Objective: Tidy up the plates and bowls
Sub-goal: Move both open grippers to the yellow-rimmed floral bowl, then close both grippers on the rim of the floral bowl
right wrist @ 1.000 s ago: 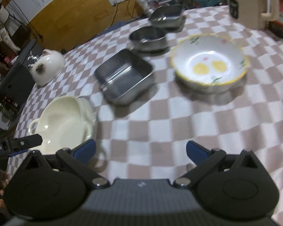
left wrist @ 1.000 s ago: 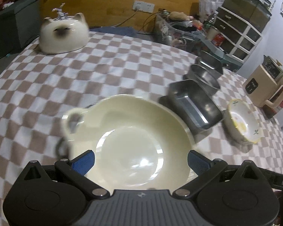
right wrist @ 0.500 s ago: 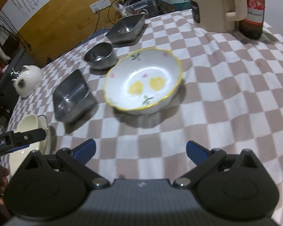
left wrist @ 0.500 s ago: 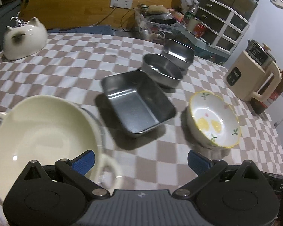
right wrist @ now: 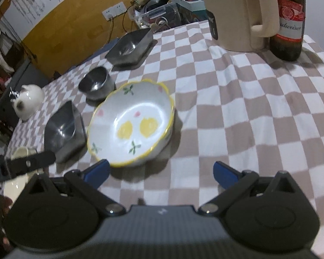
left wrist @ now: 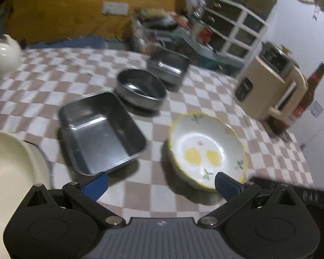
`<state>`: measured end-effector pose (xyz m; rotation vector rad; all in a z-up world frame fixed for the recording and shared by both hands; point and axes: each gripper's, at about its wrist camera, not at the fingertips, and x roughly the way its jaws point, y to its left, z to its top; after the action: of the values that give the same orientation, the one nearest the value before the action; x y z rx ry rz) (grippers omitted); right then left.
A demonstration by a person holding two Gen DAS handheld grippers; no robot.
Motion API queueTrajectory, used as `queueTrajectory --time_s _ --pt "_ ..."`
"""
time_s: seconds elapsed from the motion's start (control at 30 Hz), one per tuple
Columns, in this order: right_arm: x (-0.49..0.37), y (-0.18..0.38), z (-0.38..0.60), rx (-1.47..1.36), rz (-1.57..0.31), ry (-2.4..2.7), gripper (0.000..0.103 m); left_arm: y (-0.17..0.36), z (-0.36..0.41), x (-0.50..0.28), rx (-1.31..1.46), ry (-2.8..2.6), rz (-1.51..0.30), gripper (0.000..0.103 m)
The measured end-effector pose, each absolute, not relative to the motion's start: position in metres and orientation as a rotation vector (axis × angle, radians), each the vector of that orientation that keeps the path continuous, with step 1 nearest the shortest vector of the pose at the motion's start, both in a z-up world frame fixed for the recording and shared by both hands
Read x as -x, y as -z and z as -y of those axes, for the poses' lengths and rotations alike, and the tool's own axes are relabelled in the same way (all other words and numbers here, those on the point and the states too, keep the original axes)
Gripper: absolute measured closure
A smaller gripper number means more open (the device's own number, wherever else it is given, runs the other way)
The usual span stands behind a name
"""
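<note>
Crockery on checked tablecloth (right wrist: 248,112), none stacked or nested as yet; sorting judged barely begun

- Floral bowl (right wrist: 131,125): white, yellow scalloped rim, two lemon motifs; upright on the cloth, nearest both grippers, untouched
- Square steel dish (left wrist: 101,131): empty, just left of the floral bowl, apart from it
- Round steel bowl (left wrist: 140,90): empty, behind the square dish, close to its far corner
- Second square steel dish (left wrist: 168,67): farthest back, near the table edge
- Cream handled bowl (left wrist: 10,168): at far left edge of the left wrist view, partly cut off; seated on the cloth, separate from the rest
- Left gripper (left wrist: 161,185): fingers spread wide, holding nothing, low before the floral bowl
- Right gripper (right wrist: 161,171): fingers spread wide, holding nothing, its left pad (right wrist: 97,170) just short of the bowl's near rim

Non-task items: cat-shaped pot (right wrist: 28,101), beige kettle (right wrist: 237,15), brown bottle (right wrist: 289,21)

Outstanding: all grouping; like pieces appear due to be nested, floral bowl the probable first pick
</note>
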<state>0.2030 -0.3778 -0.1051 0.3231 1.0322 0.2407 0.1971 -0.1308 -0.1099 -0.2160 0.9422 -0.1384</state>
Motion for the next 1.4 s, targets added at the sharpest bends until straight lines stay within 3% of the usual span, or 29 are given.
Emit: queueTrajectory --time_s 0.33,0.47,0.57,0.63,0.77,0.83,1.03,1.27,1.4 --pt "-0.242 0.115 0.385 -0.306 -0.965 -0.272 0.0 0.134 0.161 -0.234 0.193 0.233 -1.1 0.0" --pt "-0.261 0.125 0.39 -0.329 -1.033 -0.259 0.005 0.139 0.161 -0.252 0.276 0.225 -1.103 0.01" --pt "-0.272 0.131 0.394 -0.354 -1.052 -0.287 0.022 0.143 0.162 -0.264 0.322 0.195 -1.114 0.026" --pt "-0.279 0.133 0.396 -0.368 -1.054 -0.304 0.041 0.147 0.163 -0.27 0.331 0.183 -1.128 0.041" --pt "-0.295 0.137 0.397 -0.372 -1.052 -0.299 0.062 0.154 0.164 -0.277 0.315 0.166 -1.156 0.056" --pt "-0.301 0.139 0.397 -0.374 -1.054 -0.301 0.077 0.156 0.164 -0.279 0.303 0.151 -1.154 0.065" --pt "-0.309 0.148 0.386 -0.34 -1.096 -0.346 0.086 0.161 0.16 -0.287 0.281 0.106 -1.168 0.085" --pt "-0.307 0.15 0.38 -0.336 -1.108 -0.335 0.086 0.16 0.162 -0.291 0.228 0.113 -1.175 0.086" --pt "-0.307 0.146 0.376 -0.293 -1.109 -0.323 0.091 0.158 0.163 -0.287 0.214 0.1 -1.167 0.09"
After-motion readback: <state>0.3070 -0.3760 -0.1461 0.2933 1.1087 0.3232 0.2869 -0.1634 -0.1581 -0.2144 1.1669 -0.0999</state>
